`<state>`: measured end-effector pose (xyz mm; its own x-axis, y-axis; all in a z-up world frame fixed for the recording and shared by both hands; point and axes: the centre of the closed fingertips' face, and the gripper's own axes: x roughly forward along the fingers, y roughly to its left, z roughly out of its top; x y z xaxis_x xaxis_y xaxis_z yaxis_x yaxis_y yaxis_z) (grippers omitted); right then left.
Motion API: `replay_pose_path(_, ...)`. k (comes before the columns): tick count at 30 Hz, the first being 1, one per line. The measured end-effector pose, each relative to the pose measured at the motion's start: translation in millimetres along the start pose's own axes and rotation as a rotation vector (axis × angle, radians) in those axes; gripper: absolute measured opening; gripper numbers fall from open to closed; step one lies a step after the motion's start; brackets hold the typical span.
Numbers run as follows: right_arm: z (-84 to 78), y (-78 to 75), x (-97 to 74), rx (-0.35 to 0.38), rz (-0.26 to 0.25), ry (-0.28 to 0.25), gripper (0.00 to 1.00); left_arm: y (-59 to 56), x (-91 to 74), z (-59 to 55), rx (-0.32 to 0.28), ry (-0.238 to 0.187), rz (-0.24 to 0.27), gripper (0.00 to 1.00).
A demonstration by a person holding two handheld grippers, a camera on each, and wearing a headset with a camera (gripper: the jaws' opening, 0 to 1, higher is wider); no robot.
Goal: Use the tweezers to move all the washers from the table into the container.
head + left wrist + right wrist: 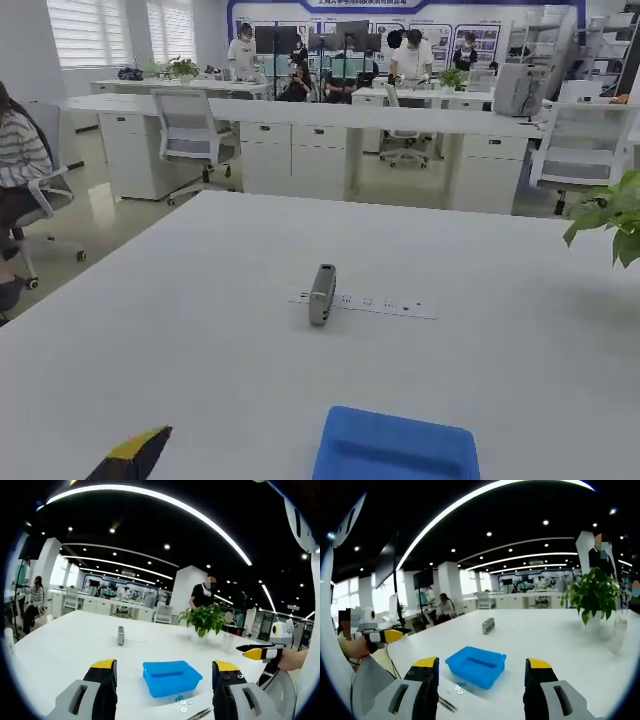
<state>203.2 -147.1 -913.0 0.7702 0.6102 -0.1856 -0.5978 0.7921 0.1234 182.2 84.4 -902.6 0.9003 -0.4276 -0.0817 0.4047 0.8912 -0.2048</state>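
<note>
Now left gripper (165,666) and right gripper (482,663) both gape wide and empty, washers (184,703) lying just beside the blue container (170,677), so best grasp the nearby tweezers (448,705) squarely, mid-handle, first.

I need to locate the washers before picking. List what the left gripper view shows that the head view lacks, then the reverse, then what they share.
Left gripper view adds: washers on the table near the blue container, the tweezers tip beside them, and the left gripper with jaws open. Head view adds: window blinds. Shared: the container, the grey device and the plant.
</note>
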Motion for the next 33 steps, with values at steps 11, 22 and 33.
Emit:
replay_pose_path(11,0.0,1.7,1.2,0.007,0.014,0.007,0.63,-1.6,0.1,-0.5,-0.001,0.006,-0.006,0.74)
replay_pose_path(22,-0.9,0.2,1.2,0.009,0.010,0.009,0.60,-2.2,-0.1,-1.8,-0.002,0.011,-0.009,0.72)
replay_pose_path(33,-0.3,-2.9,0.2,0.029,-0.005,0.000,0.63,-0.4,0.4,-2.1,-0.001,0.010,-0.004,0.73)
